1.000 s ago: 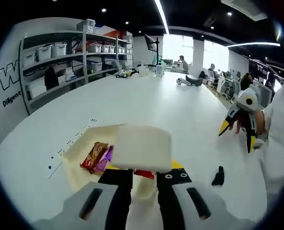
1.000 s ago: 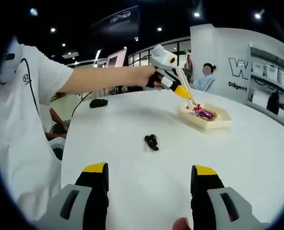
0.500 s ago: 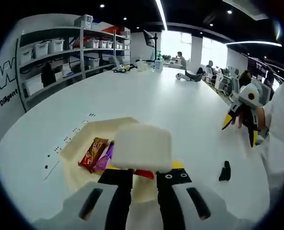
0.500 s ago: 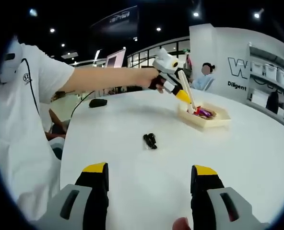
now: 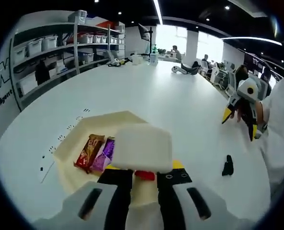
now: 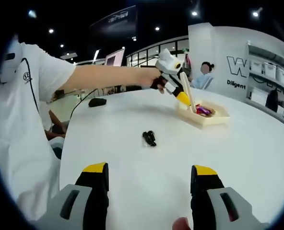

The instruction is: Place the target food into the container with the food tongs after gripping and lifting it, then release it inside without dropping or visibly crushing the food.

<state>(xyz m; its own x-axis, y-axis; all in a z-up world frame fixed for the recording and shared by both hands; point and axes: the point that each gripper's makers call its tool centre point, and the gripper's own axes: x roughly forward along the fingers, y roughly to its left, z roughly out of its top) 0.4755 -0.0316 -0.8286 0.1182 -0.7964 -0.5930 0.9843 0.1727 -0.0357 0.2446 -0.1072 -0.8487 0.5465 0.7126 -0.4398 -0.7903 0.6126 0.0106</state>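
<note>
**Now: tongs over the tray, release step looks next**

Left gripper view, L to R: the cream tray [image 5: 72, 143] sits on the white table [image 5: 147, 96], w/ a brown-red snack bar [image 5: 86, 151] and a purple one [image 5: 105, 154] lying side by side in it. Just right of them the white tongs [image 5: 143, 147] block the tray's middle. A red piece [image 5: 144, 175] peeks out under the tongs. Prob. the target food, but I can't tell if it's pinched or already lying in the tray. The left gripper [image 5: 145, 186] has its jaws drawn in narrow, clamped on the tongs. Further right a small black thing [image 5: 227, 166] lies on the table, well apart from the tray. At the far right a hand holds the right gripper [image 5: 247, 103] above the table.

Right gripper view, L to R: the person's arm [image 6: 103, 76] reaches across, and a dark mouse [image 6: 98, 102] lies beyond it. The right gripper [image 6: 149, 184] has its jaws wide apart, holding nothing, idle over bare table. The tongs slant down from the left gripper into the tray.

Step, by my read: carry done, food over or inside the tray, release pending. Next move needs the tips low in a free spot beside the two bars, then a slow easing of the left jaws so the tongs spread and the piece settles w/o dropping. No extra squeeze. Right gripper has no job here.
</note>
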